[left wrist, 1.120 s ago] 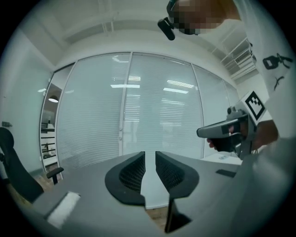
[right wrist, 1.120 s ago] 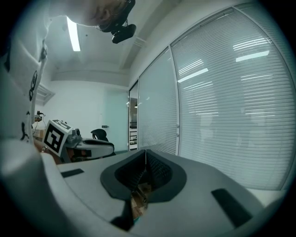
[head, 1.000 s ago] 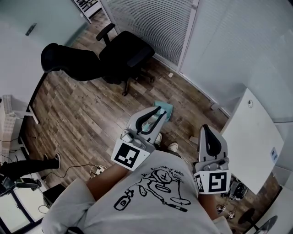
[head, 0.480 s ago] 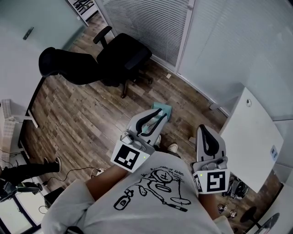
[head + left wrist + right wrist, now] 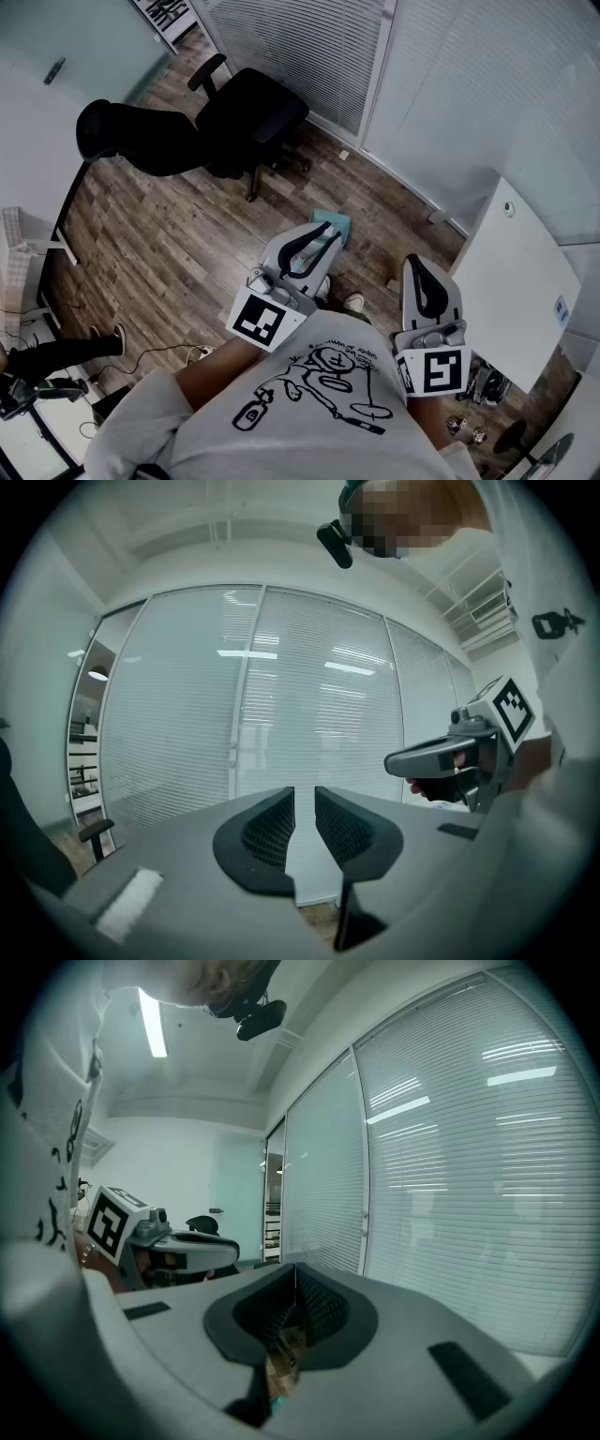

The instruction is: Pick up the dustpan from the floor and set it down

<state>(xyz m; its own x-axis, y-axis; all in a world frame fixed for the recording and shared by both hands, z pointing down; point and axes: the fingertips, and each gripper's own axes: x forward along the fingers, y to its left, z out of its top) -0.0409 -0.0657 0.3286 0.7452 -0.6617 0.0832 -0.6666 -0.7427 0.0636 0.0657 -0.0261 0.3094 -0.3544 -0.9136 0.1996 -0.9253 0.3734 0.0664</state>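
A small teal dustpan [image 5: 339,223] lies on the wood floor, just beyond the feet of the person who holds the grippers. In the head view the tips of my left gripper [image 5: 324,231] overlap its near edge and hide part of it. The left gripper view shows that gripper [image 5: 304,803] open by a narrow gap, with only window blinds behind the gap. My right gripper [image 5: 419,266] is held level at the right, away from the dustpan. Its pads meet at the tip in the right gripper view [image 5: 295,1279], with nothing between them.
A black office chair [image 5: 248,112] stands on the floor ahead. A white table [image 5: 520,272] is at the right, and blinds on a glass wall [image 5: 309,47] run behind. A power strip with a cable [image 5: 199,352] lies at the lower left, near another person's leg [image 5: 56,342].
The head view has drifted slightly, so the chair sits a little higher and further left in the picture. Both grippers keep their places and their jaws look unchanged.
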